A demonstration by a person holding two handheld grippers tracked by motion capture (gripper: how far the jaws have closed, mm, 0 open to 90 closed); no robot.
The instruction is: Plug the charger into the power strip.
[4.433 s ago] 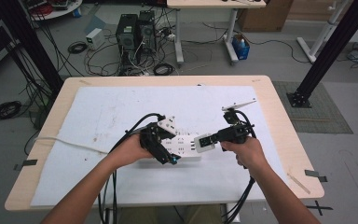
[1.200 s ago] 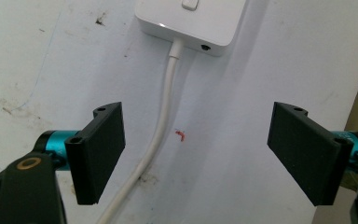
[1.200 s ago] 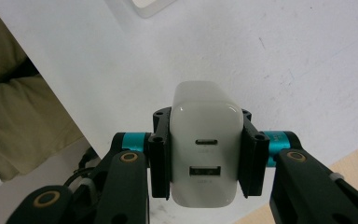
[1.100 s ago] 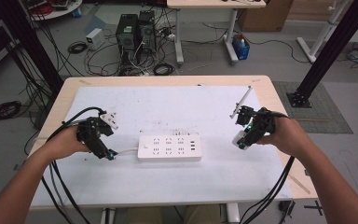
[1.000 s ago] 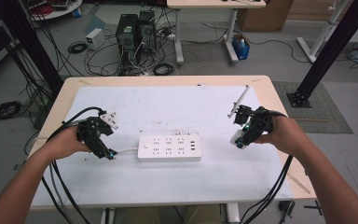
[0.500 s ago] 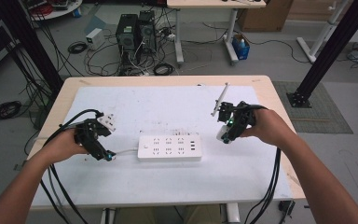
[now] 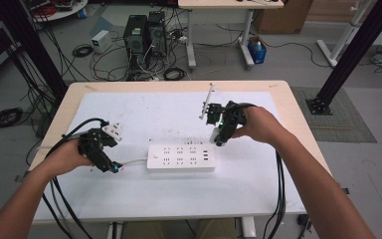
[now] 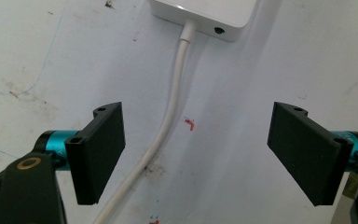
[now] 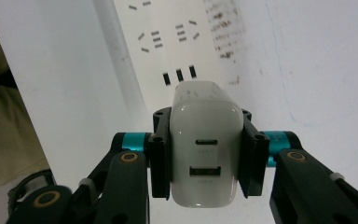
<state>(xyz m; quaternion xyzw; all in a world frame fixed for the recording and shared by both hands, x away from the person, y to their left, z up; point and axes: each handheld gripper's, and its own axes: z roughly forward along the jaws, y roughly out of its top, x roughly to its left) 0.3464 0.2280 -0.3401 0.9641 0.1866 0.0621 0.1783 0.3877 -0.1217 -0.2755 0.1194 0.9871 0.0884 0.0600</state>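
White plastic is what your right claw (image 9: 205,154) is clenched on: a USB charger block (image 9: 205,149), one jaw pressed against each of its flanks, with its two ports facing the camera in the right gripper view. In the high view you hold that charger block (image 7: 215,135) above the worktop (image 7: 169,199), just over the far right corner of the white power strip (image 7: 180,158). The right gripper view shows the strip's socket slots (image 9: 168,37) directly beyond the charger.

Your left claw (image 8: 196,154) is released, its jaws standing wide apart with nothing pressed between them. The strip's white cord (image 8: 168,121) lies on the worktop between them, touching neither, and runs up into the end of the strip. In the high view your left claw (image 7: 110,167) sits just off the strip's left end.
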